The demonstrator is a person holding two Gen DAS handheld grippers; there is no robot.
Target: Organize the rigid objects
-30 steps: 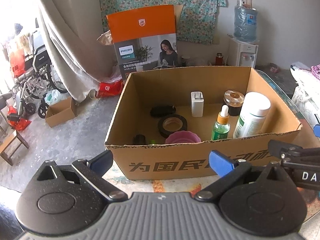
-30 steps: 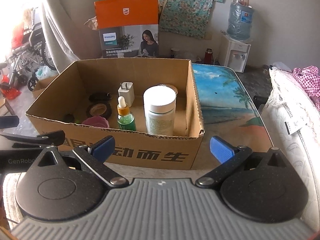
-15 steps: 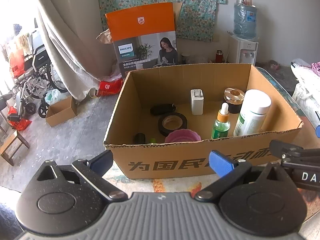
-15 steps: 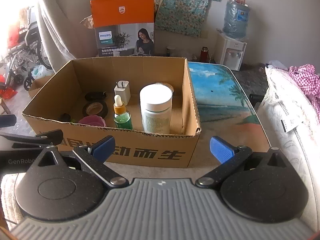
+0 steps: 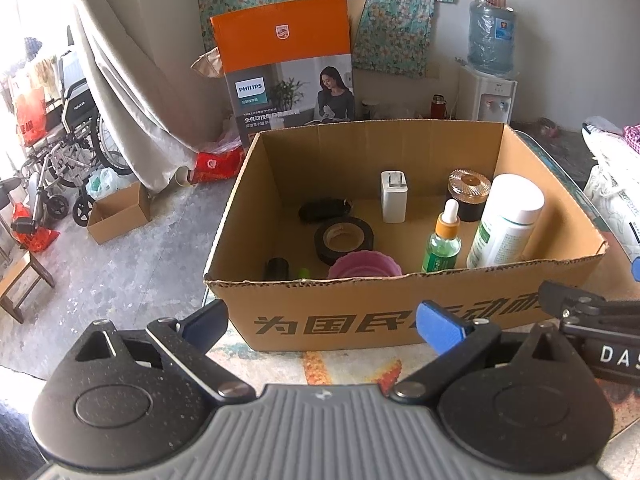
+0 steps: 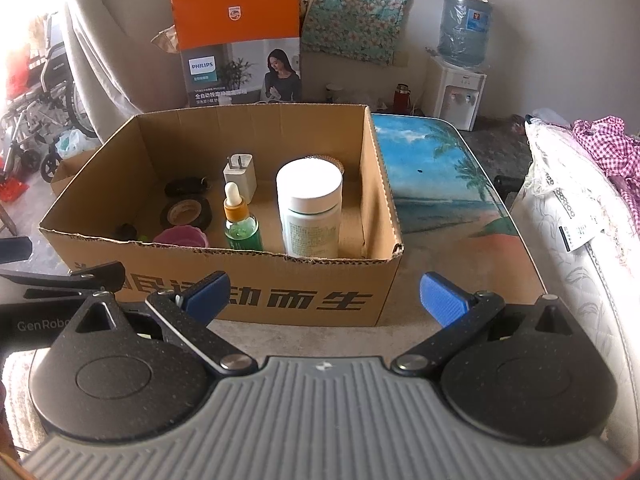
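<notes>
An open cardboard box stands on the table in front of both grippers. Inside it are a white bottle, a green dropper bottle, a white charger, a black tape roll, a pink bowl, a brown-lidded jar and a black case. My left gripper is open and empty, just short of the box's front wall. My right gripper is open and empty too, at the box's front right corner.
The table carries a beach picture to the right of the box. A white padded bundle lies along the table's right side. Behind the box stand an orange Philips carton and a water dispenser. A wheelchair is far left.
Both views have drifted slightly closer to and higher over the box. Both grippers stay open and nothing in the box has moved.
</notes>
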